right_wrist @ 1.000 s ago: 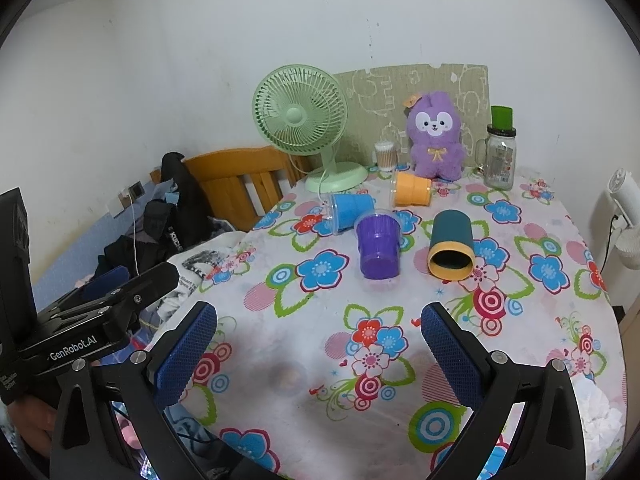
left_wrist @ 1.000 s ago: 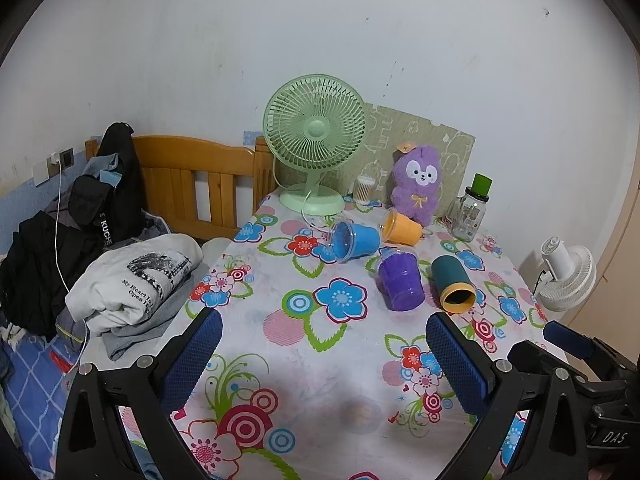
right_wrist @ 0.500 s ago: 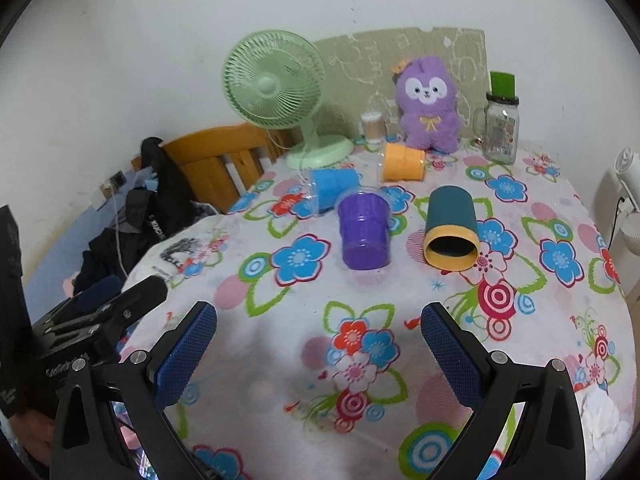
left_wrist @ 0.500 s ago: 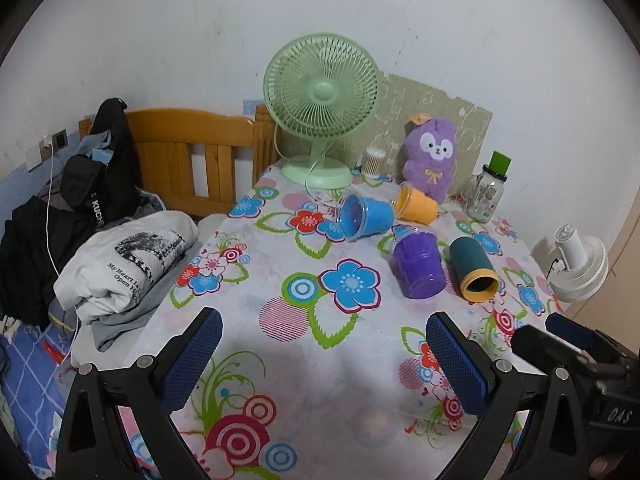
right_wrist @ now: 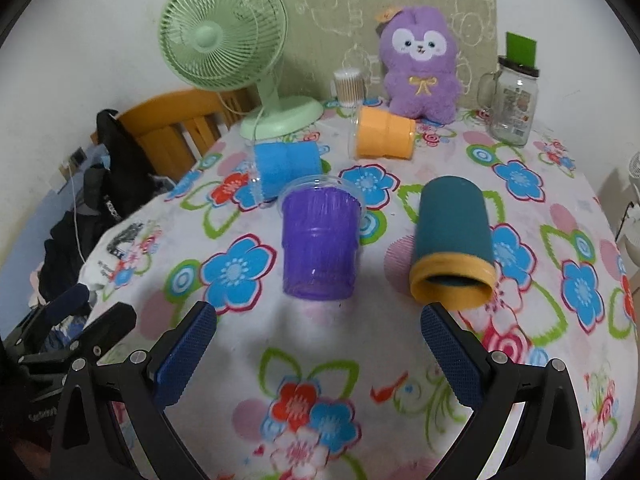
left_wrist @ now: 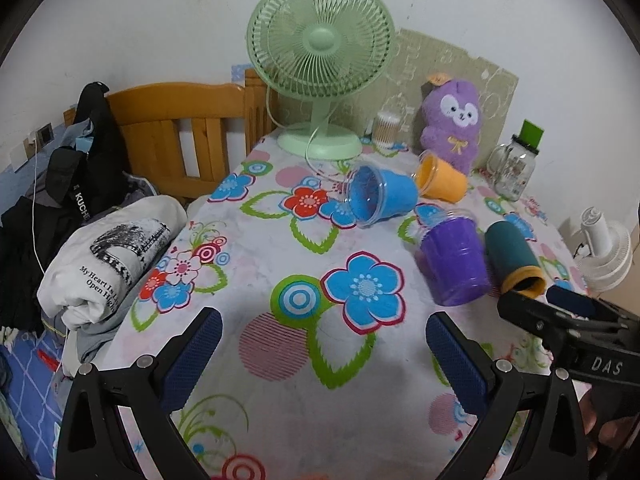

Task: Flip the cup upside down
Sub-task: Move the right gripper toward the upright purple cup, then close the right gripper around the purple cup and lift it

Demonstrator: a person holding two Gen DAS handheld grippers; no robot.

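Several cups lie on their sides on the flowered tablecloth. A purple cup and a teal cup with a yellow rim lie nearest my right gripper, which is open and empty just short of them. A blue cup and an orange cup lie farther back. In the left wrist view the purple cup, teal cup, blue cup and orange cup lie ahead to the right. My left gripper is open and empty.
A green desk fan, a purple plush toy, a glass jar and a cotton-swab pot stand at the back. A wooden chair and folded clothes are at the left. A white fan is off the table's right.
Both grippers have moved forward over the table toward the cups, which now look larger and nearer. The cups have not moved. Both jaws stay open.
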